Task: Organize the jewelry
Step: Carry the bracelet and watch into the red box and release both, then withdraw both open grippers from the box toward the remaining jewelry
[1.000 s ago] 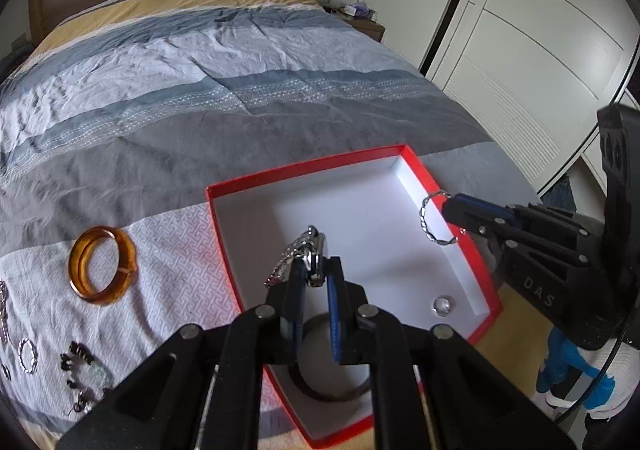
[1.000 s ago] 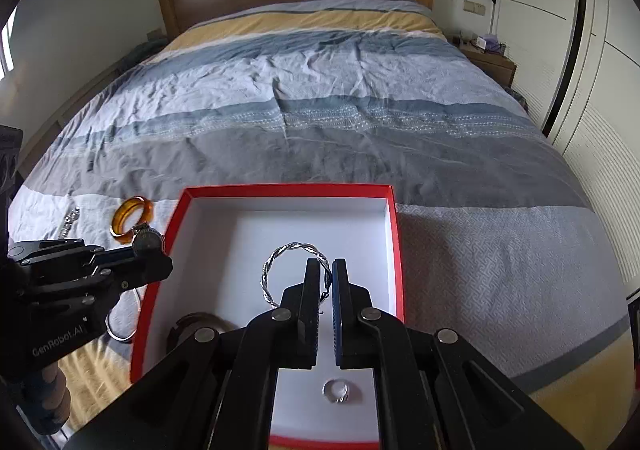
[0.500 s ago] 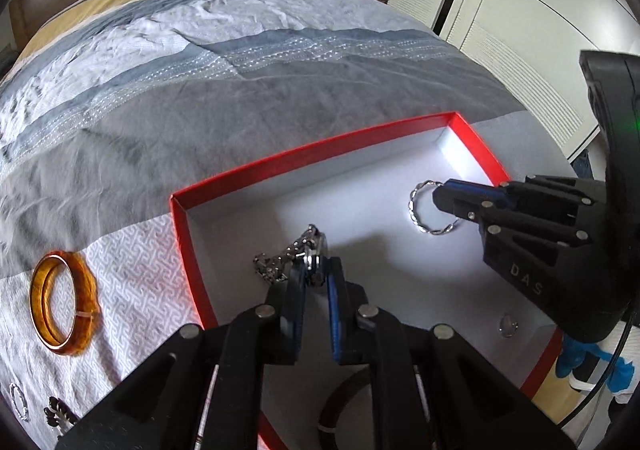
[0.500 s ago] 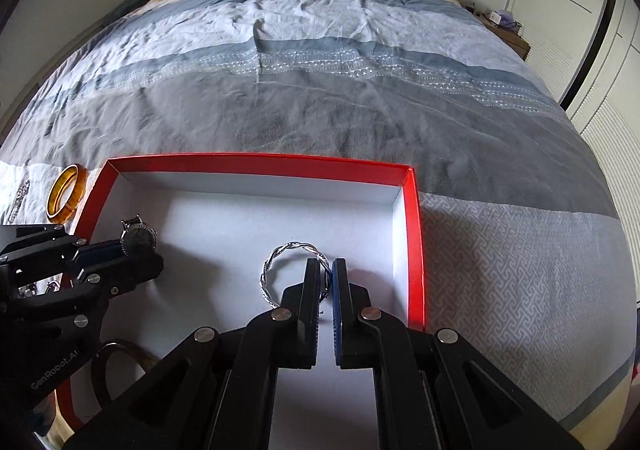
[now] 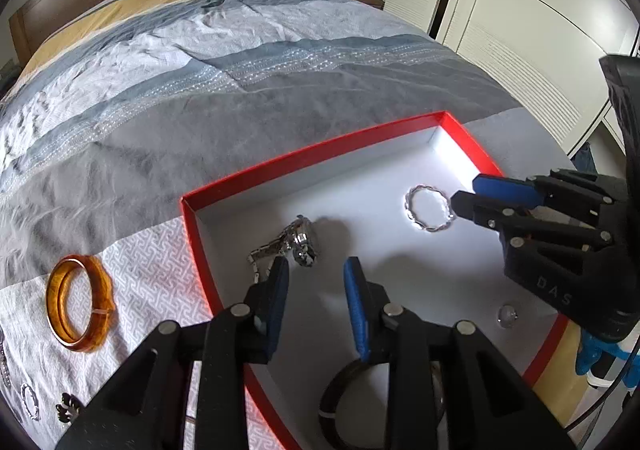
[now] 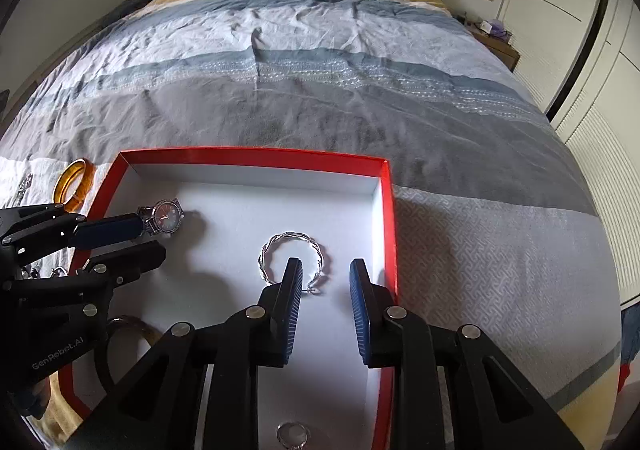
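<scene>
Grippers (left, right) gape, holding nothing; watch and bracelet lie in red box.

dark bangle half hidden behind fingers, chain cropped

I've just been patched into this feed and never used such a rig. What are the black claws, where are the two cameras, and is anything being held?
The claws are two handheld grippers, each with a fisheye camera looking along its fingers. The left gripper and right gripper both stand open, holding nothing. A red box sits on the bed. Inside lie a watch, a twisted silver bracelet, a small ring and a dark bangle. An amber bangle lies outside on the cover.
</scene>
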`<state>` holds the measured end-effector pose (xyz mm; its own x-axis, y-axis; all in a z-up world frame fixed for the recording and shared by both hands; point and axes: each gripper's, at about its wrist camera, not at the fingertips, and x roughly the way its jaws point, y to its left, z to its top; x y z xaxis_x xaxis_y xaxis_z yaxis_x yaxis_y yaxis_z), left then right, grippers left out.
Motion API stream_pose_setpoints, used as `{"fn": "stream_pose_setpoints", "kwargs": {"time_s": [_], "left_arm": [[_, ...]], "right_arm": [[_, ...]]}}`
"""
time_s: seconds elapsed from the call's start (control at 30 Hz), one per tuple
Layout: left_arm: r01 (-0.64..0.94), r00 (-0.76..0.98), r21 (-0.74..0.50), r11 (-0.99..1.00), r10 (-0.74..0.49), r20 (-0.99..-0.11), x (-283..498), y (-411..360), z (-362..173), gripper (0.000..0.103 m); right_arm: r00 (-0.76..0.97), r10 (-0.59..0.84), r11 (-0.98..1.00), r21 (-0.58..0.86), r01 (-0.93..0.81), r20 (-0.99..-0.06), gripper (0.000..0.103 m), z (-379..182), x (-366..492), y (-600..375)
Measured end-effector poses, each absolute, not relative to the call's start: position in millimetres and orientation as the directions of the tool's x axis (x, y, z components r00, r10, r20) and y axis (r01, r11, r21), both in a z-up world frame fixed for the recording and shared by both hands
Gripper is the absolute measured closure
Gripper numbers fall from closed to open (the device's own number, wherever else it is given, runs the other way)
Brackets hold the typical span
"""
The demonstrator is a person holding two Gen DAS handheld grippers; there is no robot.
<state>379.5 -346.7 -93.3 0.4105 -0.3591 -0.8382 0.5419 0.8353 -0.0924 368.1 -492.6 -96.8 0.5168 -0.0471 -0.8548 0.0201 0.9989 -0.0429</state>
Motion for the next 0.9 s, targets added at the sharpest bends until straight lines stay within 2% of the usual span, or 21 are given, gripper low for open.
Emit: {"fn": "stream_pose_setpoints", "kwargs": {"time_s": [0.23, 0.43, 0.7, 0.9], "left_arm": [[0.502, 0.486, -0.106, 0.859, -0.381, -0.786, 332.4, -319.0, -41.4, 0.076], [0.448, 0.559, -0.102, 0.888, -0.367, -0.743, 273.3, -265.9, 16.7, 0.076], [0.337, 0.66, -0.009, 0.942, -0.242, -0.711, 191.9, -156.2, 81.3, 0.076], [0.227, 0.731, 0.015, 0.974, -0.161, -0.663, 138.9, -65.3, 121.4, 0.076]], "right_arm": [[0.58, -0.07, 0.996, -0.03, 0.078, -0.811, 0.078, -44.7, 317.8, -495.0], [0.622, -0.056, 0.995, 0.005, 0.095, -0.781, 0.077, 6.1, 254.9, -476.3], [0.698, 0.025, 0.997, 0.066, 0.031, -0.715, 0.077, 68.8, 169.3, -418.2], [0.746, 0.061, 0.997, 0.082, -0.008, -0.663, 0.077, 110.2, 119.0, -377.4]]}}
